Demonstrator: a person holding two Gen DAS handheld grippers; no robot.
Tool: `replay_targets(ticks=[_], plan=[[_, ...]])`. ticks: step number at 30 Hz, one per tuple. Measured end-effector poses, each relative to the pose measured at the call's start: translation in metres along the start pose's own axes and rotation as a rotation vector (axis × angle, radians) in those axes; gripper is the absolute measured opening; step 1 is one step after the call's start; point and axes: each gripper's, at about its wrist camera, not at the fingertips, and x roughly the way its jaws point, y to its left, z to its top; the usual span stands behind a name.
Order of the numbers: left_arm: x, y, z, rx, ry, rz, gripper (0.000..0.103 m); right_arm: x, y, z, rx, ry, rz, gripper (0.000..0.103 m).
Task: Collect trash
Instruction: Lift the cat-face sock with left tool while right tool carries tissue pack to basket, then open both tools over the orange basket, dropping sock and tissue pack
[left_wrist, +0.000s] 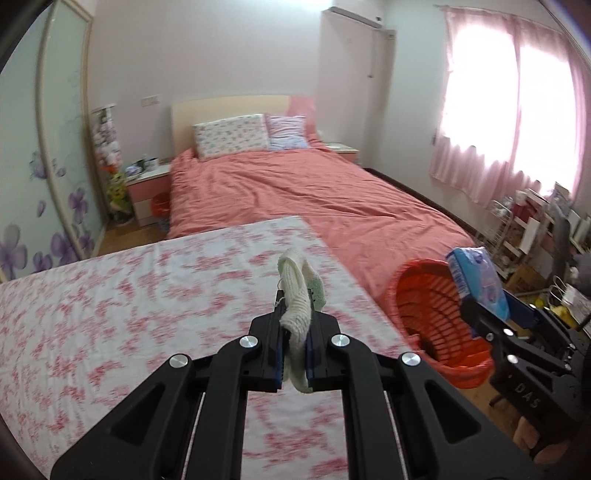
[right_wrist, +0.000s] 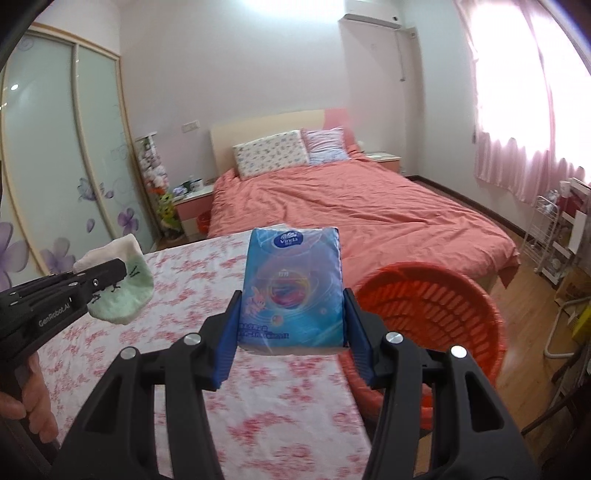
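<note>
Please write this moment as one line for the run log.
left claw: shut on sock | right claw: shut on tissue pack | orange basket: beside table, right of tissue pack

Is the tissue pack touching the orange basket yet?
Apart. The left wrist view shows the tissue pack held in the right gripper above the orange basket rim, with open space under it.

This was a home bedroom. Ahead of the tool stood a double bed (right_wrist: 354, 206) with a salmon duvet and two pillows (right_wrist: 273, 157), flanked by a nightstand (right_wrist: 194, 203). To its left was a flower-printed sliding wardrobe (right_wrist: 66, 155), to its right a pink-curtained window (right_wrist: 524, 103), with a wall air conditioner (right_wrist: 371, 16) above.
</note>
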Motion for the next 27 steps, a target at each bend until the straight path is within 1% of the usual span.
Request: replay_targets(ticks=[7,13,23,27], plan=[[0.024,-0.049,0.003,0.061,0.02,-0.088,0.009,-0.003,-0.054,-0.001,0.069,-0.013,-0.067,0.051],[0.045,-0.089,0.003,0.103,0.042,-0.161,0.009,0.0,-0.093,-0.002,0.12,-0.017,-0.108,0.051],[0.077,-0.138,0.002,0.15,0.089,-0.259,0.009,0.014,-0.142,-0.006,0.179,-0.017,-0.149,0.051],[0.091,-0.153,0.0,0.162,0.107,-0.277,0.009,0.022,-0.157,-0.005,0.203,-0.014,-0.158,0.051]])
